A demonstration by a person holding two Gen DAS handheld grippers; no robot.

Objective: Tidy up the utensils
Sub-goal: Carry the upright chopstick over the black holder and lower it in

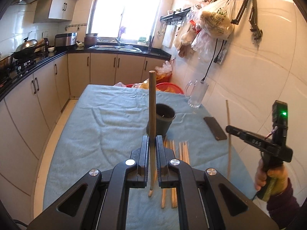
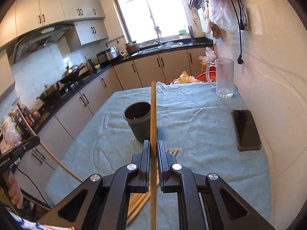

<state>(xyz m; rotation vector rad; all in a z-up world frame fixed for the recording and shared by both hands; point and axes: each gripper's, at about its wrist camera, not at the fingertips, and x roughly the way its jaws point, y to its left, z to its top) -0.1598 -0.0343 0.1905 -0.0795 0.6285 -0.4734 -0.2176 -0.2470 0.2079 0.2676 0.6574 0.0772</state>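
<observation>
My left gripper [image 1: 152, 140] is shut on a wooden chopstick [image 1: 152, 103] that stands upright in front of the dark cup [image 1: 163, 117]. My right gripper [image 2: 153, 144] is shut on another chopstick [image 2: 153, 115], also upright, beside the same dark cup [image 2: 137, 118]. Both grippers are held above the blue cloth. Several more chopsticks [image 1: 182, 151] lie on the cloth below my left gripper; they also show under my right gripper [image 2: 140, 201]. The right gripper shows in the left wrist view [image 1: 228, 129] with its chopstick [image 1: 228, 134].
The table has a blue towel [image 1: 107, 118]. A glass mug [image 2: 223, 76] stands at the far right by the wall. A black phone [image 2: 246, 129] lies at the right. A red basket [image 1: 168, 87] with bags sits past the far edge. Kitchen counters run along the left.
</observation>
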